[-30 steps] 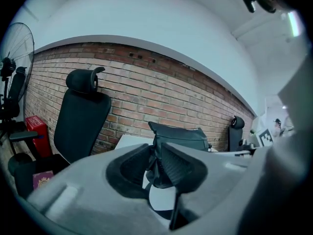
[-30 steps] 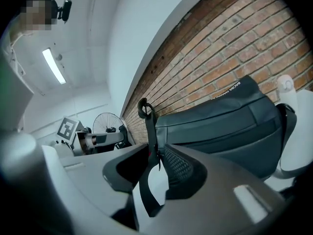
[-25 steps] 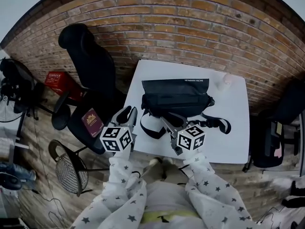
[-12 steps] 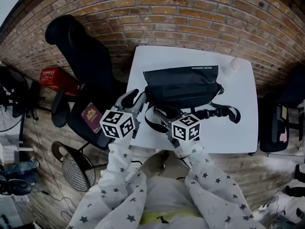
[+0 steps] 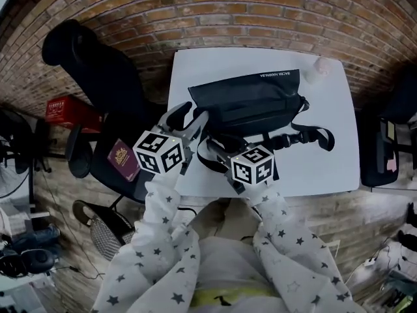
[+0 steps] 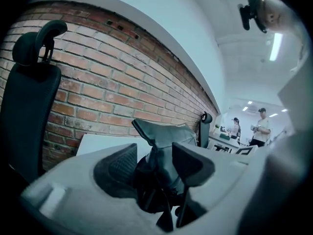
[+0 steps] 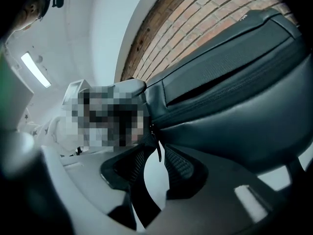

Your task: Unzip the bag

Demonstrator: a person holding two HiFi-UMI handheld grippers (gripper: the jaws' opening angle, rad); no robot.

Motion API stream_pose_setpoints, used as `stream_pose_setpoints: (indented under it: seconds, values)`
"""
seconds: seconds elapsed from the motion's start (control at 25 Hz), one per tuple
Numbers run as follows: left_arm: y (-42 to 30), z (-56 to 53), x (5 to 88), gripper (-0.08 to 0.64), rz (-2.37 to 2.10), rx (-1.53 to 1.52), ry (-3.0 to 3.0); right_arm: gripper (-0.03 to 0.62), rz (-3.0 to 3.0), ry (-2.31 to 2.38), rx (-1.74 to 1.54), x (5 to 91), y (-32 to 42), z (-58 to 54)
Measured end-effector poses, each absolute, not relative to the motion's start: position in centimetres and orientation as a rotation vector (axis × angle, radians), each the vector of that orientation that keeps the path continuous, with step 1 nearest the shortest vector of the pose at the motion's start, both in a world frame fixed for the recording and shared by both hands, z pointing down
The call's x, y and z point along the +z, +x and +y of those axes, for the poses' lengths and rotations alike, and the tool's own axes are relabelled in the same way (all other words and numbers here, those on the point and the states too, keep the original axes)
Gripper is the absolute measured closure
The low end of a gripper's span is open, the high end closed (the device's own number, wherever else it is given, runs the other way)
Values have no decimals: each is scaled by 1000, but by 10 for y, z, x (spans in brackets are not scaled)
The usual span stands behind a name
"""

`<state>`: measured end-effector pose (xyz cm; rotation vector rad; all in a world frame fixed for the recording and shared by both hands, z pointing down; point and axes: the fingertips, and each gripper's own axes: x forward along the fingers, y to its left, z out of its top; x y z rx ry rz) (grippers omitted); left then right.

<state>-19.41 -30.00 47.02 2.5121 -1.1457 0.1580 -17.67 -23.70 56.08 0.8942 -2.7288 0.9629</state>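
The bag [image 5: 251, 100] lies on the table [image 5: 326, 162]. The left claw [image 6: 154, 155] is closed on the bag's end, and the fabric fills the gap between its pads. The right claw [image 7: 154, 163] is open only a little and holds nothing. The pull [image 7: 157, 150] hangs between its tips and, as far as I can see, touches neither pad. I think the right claw should now close on the pull, deep enough that it cannot slip. Then it should draw the pull away from the left claw, straight along the zipper line, with the left claw holding the bag tight.
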Motion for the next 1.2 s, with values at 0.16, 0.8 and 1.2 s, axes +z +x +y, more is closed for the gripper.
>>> stream_pose_setpoints:
  seconds: [0.16, 0.8, 1.2]
  values:
    - [-187, -305, 474, 341, -1120, 164, 2521, 462, -2718, 922, 935, 563, -177, -240]
    - [-173, -314, 480, 341, -1110, 184, 2530, 571, -2656, 999, 703, 572, -178, -243]
    - [-170, -314, 480, 376, -1095, 178, 2558, 574, -2686, 922, 788, 568, -172, -238]
